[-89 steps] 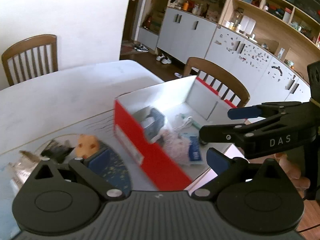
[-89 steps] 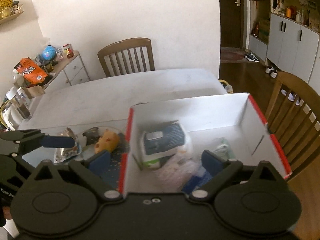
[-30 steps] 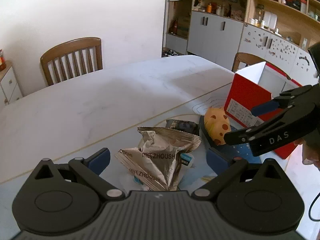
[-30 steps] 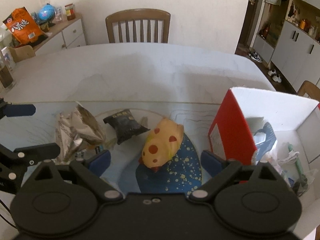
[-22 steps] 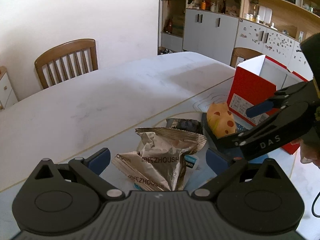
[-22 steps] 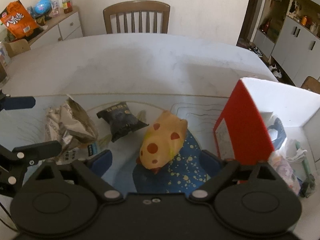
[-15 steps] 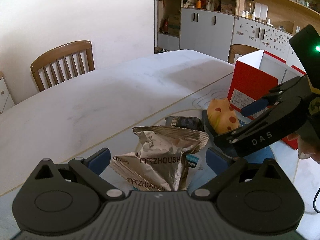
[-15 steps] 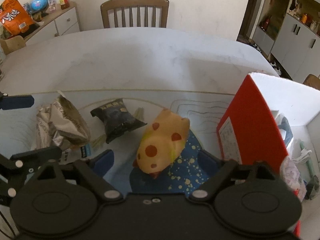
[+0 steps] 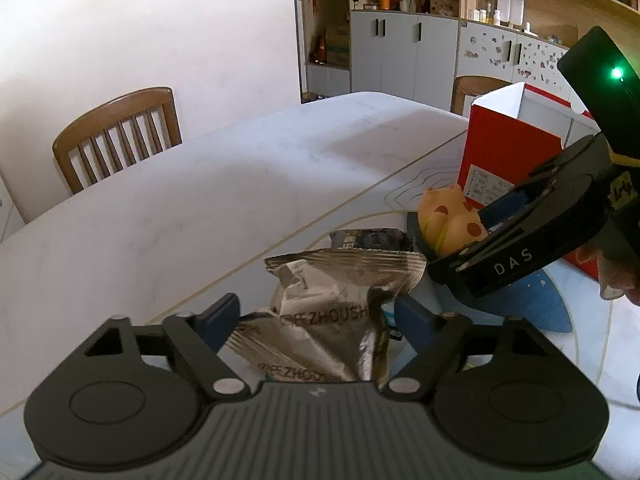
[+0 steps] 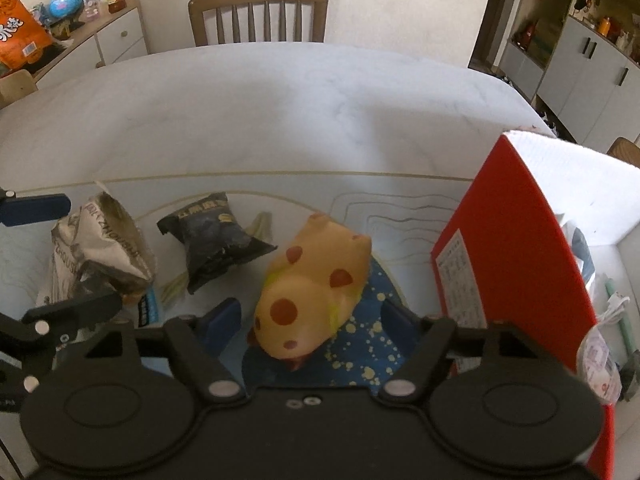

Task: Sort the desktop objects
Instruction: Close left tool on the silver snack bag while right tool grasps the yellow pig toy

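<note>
Two handheld grippers work one corner of a pale marble table (image 10: 280, 92), and we are holding both. Our left gripper (image 9: 318, 320) points down at a crumpled silver snack bag (image 9: 336, 304); its jaws are closing with the bag between the blue pads (image 9: 220, 318), and we cannot tell whether they press it yet. Our right gripper (image 10: 310, 322) hangs over a yellow squeeze toy with red spots (image 10: 316, 280), jaws likewise closing, the toy between them with a gap showing on either side. The toy lies on a dark blue, yellow-speckled patch of the printed mat (image 10: 360, 348) near the table's front edge. A small black snack packet (image 10: 212, 236) sits between the toy and the silver bag, apart from both. Just beside the toy, toward the table's right edge, stands a red-sided, white-lined box (image 10: 516, 248) already holding a jumble of small items. A wooden chair (image 10: 258, 12) stands at the table's far edge.
</note>
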Demonstrator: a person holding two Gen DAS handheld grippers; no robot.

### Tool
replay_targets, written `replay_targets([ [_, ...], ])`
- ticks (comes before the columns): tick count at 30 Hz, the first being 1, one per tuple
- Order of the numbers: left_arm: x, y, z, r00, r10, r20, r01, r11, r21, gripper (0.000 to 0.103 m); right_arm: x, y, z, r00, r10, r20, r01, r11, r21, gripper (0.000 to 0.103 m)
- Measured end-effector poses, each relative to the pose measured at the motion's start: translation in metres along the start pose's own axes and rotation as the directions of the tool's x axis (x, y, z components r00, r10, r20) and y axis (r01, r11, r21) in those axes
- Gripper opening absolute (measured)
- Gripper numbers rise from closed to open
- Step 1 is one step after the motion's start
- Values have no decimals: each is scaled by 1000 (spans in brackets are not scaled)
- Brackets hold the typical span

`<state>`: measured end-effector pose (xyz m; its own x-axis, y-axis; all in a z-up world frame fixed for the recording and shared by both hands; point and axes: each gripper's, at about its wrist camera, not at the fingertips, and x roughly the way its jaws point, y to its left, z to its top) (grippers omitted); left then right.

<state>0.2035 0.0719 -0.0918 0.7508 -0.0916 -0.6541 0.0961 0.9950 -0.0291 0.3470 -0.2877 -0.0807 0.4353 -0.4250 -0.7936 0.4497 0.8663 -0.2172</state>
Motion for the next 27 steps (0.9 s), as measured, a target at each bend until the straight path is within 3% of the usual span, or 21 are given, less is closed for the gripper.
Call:
replay_targets([
  [9,1,-1,1,1000,1,2,-2,1000,25,71,5,1,-1,1000,-6,-7,6,1000,-4,62],
  [13,1,-1,3,1000,0,1,0,1000,31,65,5,2,-1,1000,-7,-9,7,1000,-9,47],
  [27,-2,-4,7,1000,4,2,-4,999,34,56,-5,1,-6,1000,-22,9,22,1000,1,42],
])
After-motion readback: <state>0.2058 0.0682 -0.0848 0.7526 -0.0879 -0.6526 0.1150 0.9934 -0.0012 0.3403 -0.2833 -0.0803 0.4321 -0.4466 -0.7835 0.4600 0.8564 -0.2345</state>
